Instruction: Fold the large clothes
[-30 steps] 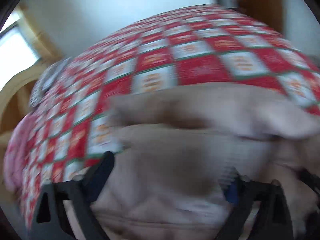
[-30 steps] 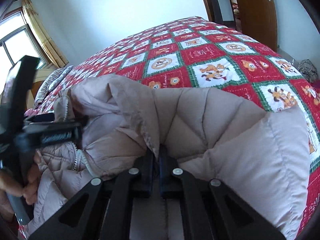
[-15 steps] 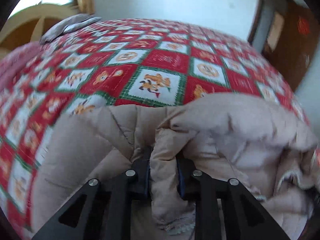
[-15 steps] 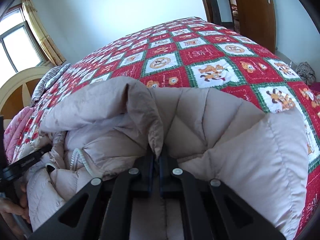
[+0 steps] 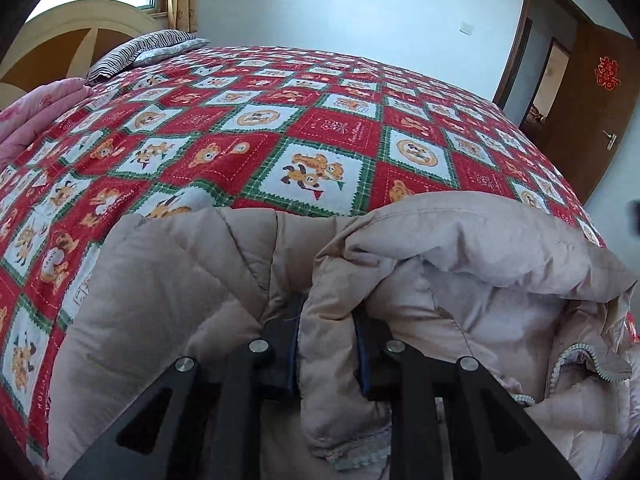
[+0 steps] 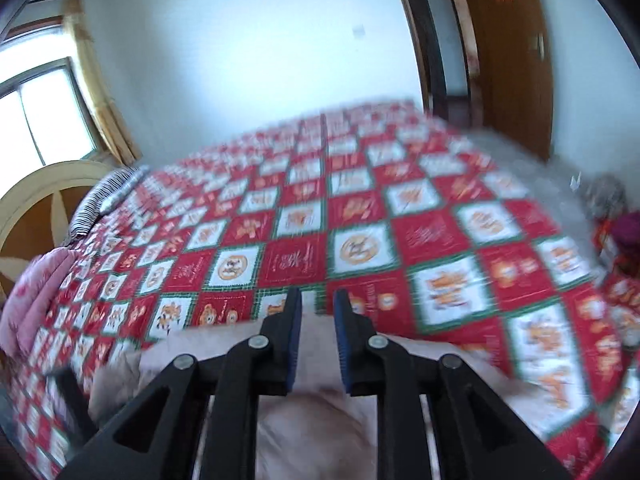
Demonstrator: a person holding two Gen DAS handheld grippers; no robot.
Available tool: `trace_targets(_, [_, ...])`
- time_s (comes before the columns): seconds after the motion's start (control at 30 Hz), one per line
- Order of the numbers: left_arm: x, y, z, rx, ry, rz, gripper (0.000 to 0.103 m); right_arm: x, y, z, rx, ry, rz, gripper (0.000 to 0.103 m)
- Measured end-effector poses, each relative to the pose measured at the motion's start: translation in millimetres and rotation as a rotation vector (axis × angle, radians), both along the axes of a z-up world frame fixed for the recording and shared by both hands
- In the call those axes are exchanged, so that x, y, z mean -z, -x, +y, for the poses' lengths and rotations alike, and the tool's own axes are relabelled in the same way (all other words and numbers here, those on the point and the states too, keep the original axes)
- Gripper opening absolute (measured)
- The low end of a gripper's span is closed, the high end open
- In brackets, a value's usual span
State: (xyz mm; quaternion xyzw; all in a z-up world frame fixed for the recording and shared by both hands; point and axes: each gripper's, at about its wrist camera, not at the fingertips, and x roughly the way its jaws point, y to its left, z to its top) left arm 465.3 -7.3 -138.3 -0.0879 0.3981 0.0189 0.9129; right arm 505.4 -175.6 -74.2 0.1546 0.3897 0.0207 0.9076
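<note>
The left tongs pinch a fold of the padded jacket, keeping it raised off the bed. The right tongs hover parted and empty above it.

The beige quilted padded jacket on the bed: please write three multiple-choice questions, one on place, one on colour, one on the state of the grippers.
1. Where does the beige quilted padded jacket lie?
A. on the red, white and green patchwork bedspread
B. on the floor
C. on a chair

2. What colour is the folded blanket at the bed's left edge?
A. blue
B. pink
C. black

3. Which gripper is clamped on the jacket?
A. right gripper
B. both
C. left gripper

Answers: 1 A, the bedspread shows around the jacket. 2 B, it is plainly pink. 3 C, a jacket fold is pinched between the left fingers, while the right fingers stand apart with nothing between them.
</note>
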Motion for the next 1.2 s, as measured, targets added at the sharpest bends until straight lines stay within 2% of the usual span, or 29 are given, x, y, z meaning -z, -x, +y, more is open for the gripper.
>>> trace_targets(0.07, [0.3,0.1,0.7,0.001,0.003,0.000,0.025,34.6,-12.6,3.7,0.000,-0.067,0.145,0.021])
trace_targets(0.13, [0.2,0.3,1.4,0.007,0.013,-0.003,0.025,68.7,1.8,11.5,-0.039,-0.070,0.233,0.018])
trace_targets(0.17, [0.1,0.2,1.5,0.013,0.019,-0.005,0.026,75.6,10.2,15.4,-0.064,-0.037,0.229,0.015])
trace_targets(0.23, [-0.6,-0.1,0.2,0.024,0.021,-0.003,0.028,82.6,30.1,22.0,-0.118,0.056,0.125,0.014])
trace_targets(0.3, [-4.5,2.0,0.5,0.052,0.027,0.007,0.029,88.7,35.7,14.8,-0.105,0.018,0.094,0.012])
trace_targets(0.37, [-14.9,10.4,6.3,0.107,0.053,0.027,0.029,88.9,38.5,16.3,-0.109,0.034,0.076,0.012])
trace_targets(0.4, [-24.2,19.2,10.9,0.133,0.059,0.021,0.031,88.7,39.8,19.9,-0.115,0.062,0.068,0.012])
trace_targets(0.43, [-31.9,27.0,14.0,0.142,0.056,0.013,0.039,88.5,39.8,22.6,-0.117,0.077,0.065,0.012])
trace_targets(0.5, [-53.8,43.9,19.6,0.148,0.049,-0.014,0.047,86.9,41.0,22.5,-0.118,0.082,0.058,0.012])
trace_targets(0.57, [-79.6,52.5,18.2,0.182,0.064,-0.074,0.048,86.5,41.6,22.6,-0.119,0.077,0.050,0.012])
trace_targets(0.67, [-117.2,42.0,-4.8,0.246,0.046,-0.149,0.050,85.6,40.7,26.6,-0.126,0.101,0.049,0.012])
trace_targets(0.73, [-128.2,26.1,-24.0,0.272,0.019,-0.180,0.063,85.3,42.6,30.8,-0.135,0.132,0.049,0.012])
trace_targets(0.83, [-113.7,-9.5,-53.0,0.279,-0.038,-0.155,0.064,86.1,44.3,28.3,-0.139,0.116,0.042,0.013])
trace_targets(0.9, [-80.6,-28.9,-62.7,0.257,-0.095,-0.078,0.064,86.5,45.5,26.1,-0.140,0.101,0.039,0.013])
trace_targets(0.97, [-50.4,-31.9,-59.1,0.234,-0.115,-0.015,0.064,86.6,46.1,25.6,-0.141,0.096,0.036,0.013])
trace_targets(1.03, [-24.0,-25.2,-48.3,0.222,-0.073,-0.018,0.064,86.2,46.7,23.2,-0.142,0.077,0.027,0.013])
trace_targets(1.07, [-15.9,-21.4,-38.6,0.218,-0.006,-0.035,0.064,86.1,46.8,22.0,-0.142,0.068,0.024,0.013])
trace_targets(1.13, [-8.3,-22.7,-27.4,0.188,0.062,-0.031,0.066,85.3,46.8,21.1,-0.141,0.060,0.021,0.013])
trace_targets(1.2, [-2.9,-24.6,-31.8,0.183,0.037,-0.018,0.066,83.4,48.1,20.4,-0.139,0.052,0.014,0.013])
